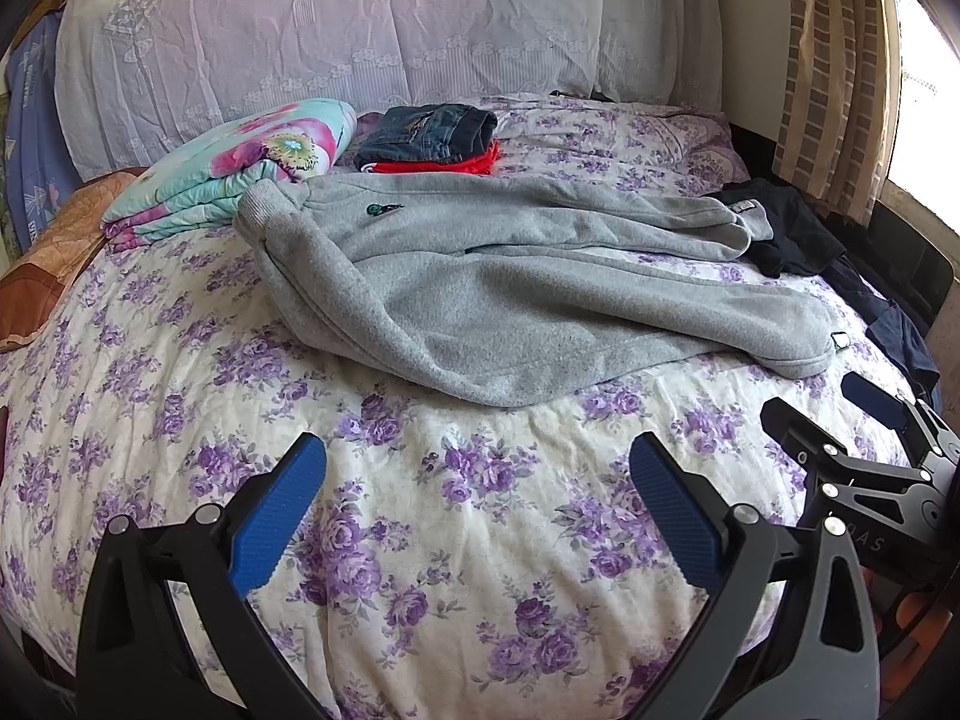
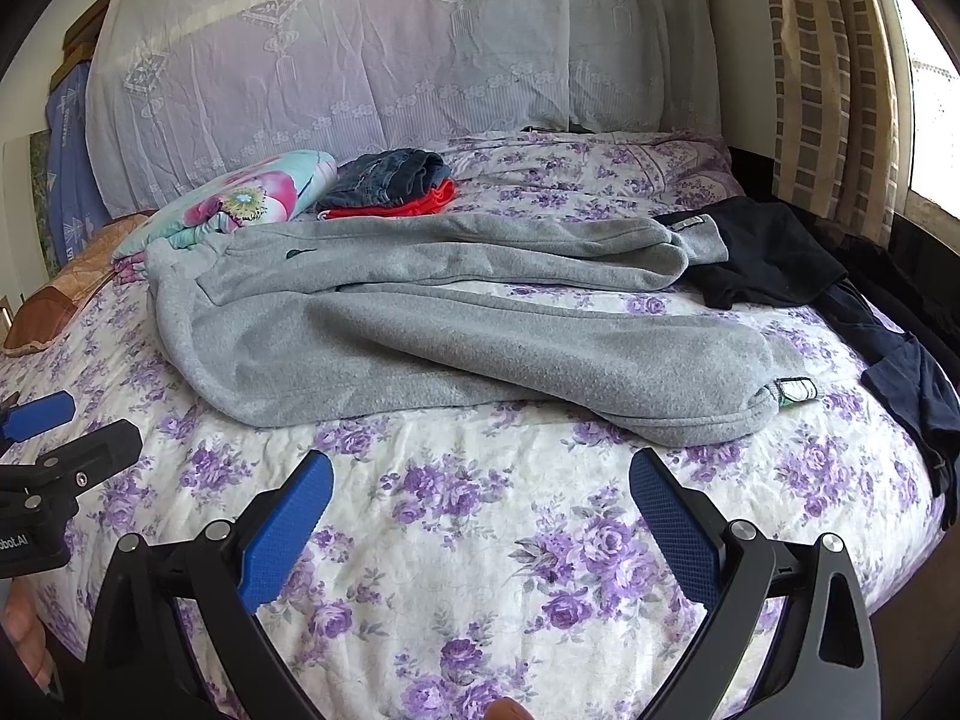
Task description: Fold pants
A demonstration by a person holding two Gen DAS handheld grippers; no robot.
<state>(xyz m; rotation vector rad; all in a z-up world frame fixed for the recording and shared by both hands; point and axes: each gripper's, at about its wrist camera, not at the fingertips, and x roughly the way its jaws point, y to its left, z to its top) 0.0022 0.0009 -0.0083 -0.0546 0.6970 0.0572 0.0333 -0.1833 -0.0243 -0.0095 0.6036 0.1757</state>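
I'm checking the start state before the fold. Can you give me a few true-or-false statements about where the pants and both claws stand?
1. The grey pants lie spread across the floral bedspread. True.
2. The left claw is clamped on the pants. False: it is open, over bare bedspread.
3. The right claw is open and empty. True.
4. The folded jeans sit on top of the grey pants. False: they rest on a red garment behind them.
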